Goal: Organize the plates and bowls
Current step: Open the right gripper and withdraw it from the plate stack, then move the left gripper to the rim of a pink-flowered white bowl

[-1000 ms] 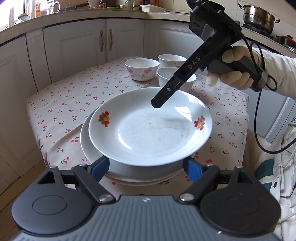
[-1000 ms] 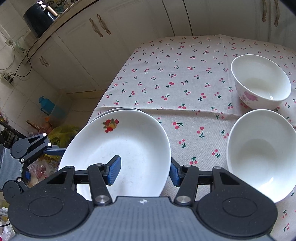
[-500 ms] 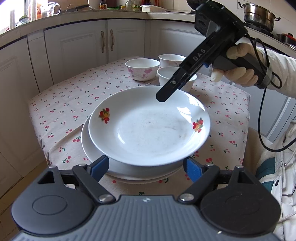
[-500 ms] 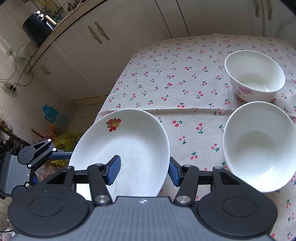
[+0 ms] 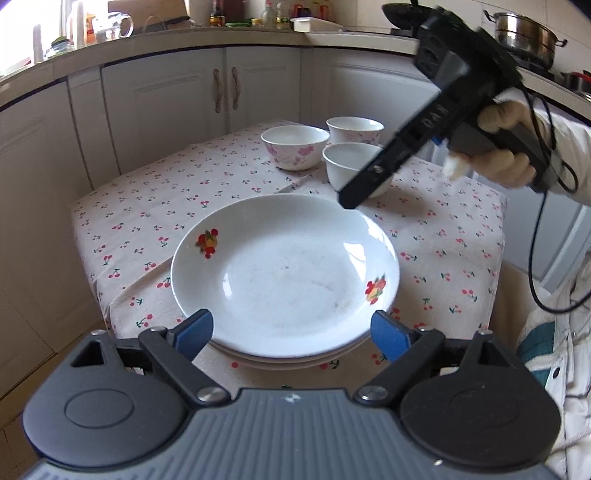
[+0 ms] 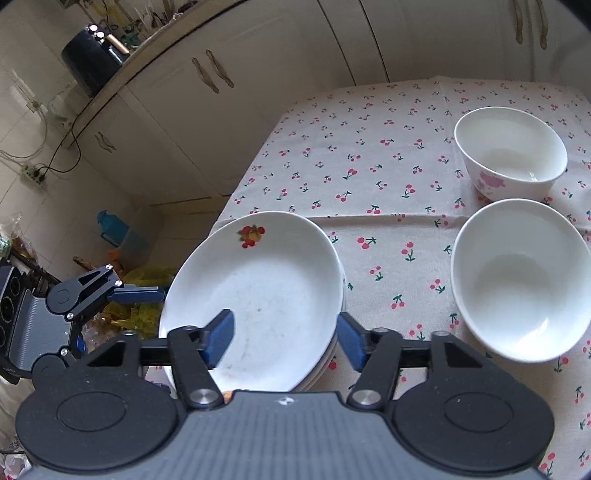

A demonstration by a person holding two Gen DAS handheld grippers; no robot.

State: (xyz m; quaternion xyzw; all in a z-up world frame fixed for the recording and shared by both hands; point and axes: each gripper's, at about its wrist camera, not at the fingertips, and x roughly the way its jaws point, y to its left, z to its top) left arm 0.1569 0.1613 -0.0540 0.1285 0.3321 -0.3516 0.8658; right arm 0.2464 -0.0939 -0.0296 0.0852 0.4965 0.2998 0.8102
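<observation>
A white plate with fruit prints (image 5: 284, 273) lies on top of a stack of plates (image 5: 280, 360) near the table's front edge; it also shows in the right wrist view (image 6: 258, 295). My left gripper (image 5: 291, 334) is open, its blue pads on either side of the plate's near rim. My right gripper (image 6: 284, 338) is open above the stack's far rim; in the left wrist view it (image 5: 354, 197) hovers over the plate. Three white bowls (image 5: 295, 146) (image 5: 354, 129) (image 5: 354, 162) stand at the back of the table.
The table has a cherry-print cloth (image 5: 147, 221). White cabinets (image 5: 184, 99) stand behind it, and a countertop with bottles (image 5: 258, 18) and a steel pot (image 5: 524, 35). A blue jug (image 6: 114, 229) and bags lie on the floor to the left.
The top plate has come down level onto the stack. My right gripper has lifted and drawn back from the plate. My left gripper has pulled back slightly.
</observation>
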